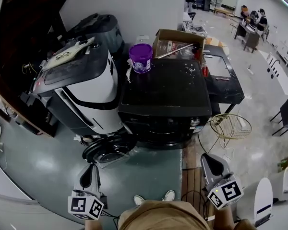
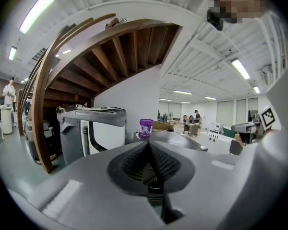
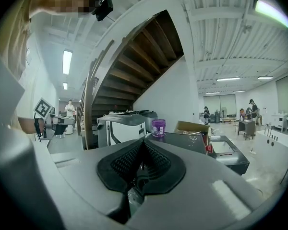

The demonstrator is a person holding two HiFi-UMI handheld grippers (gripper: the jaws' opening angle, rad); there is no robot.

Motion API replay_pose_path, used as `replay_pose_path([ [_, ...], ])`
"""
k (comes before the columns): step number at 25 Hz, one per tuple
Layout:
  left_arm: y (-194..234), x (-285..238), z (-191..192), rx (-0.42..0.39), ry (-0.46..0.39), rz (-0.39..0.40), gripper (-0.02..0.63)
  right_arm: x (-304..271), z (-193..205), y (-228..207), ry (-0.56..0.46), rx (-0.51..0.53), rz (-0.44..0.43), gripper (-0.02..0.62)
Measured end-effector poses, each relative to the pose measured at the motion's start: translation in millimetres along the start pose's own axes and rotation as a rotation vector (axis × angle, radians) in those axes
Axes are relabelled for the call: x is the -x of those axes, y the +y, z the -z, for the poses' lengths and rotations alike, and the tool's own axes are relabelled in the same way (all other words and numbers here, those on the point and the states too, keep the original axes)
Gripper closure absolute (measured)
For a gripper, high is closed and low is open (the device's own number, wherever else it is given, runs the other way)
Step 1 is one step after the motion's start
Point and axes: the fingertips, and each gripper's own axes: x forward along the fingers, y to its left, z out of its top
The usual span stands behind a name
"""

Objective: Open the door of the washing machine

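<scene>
The black washing machine stands in the middle of the head view, its top also showing in the left gripper view and the right gripper view. A round dark door hangs swung out low at its front left corner. My left gripper is shut and empty, a short way in front of that door. My right gripper is also shut and empty, off the machine's front right corner. Neither touches the machine.
A white and grey machine stands to the left of the black one. A purple bucket and a cardboard box rest on the black top. A wire basket lies on the floor at the right. People sit far back.
</scene>
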Motion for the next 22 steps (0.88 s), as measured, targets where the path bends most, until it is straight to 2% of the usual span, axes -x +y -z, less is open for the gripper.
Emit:
replay_pose_path([
  [6,-13.2,-3.5,-20.2,0.002,-0.048,0.045,0.548,17.2,-7.2,-0.6,-0.010,0.018,0.031,0.591],
  [22,-24.1,-3.4,-17.4,0.000,-0.032,0.103,0.548,29.6,4.5,13.4,0.010,-0.001,0.052,0.591],
])
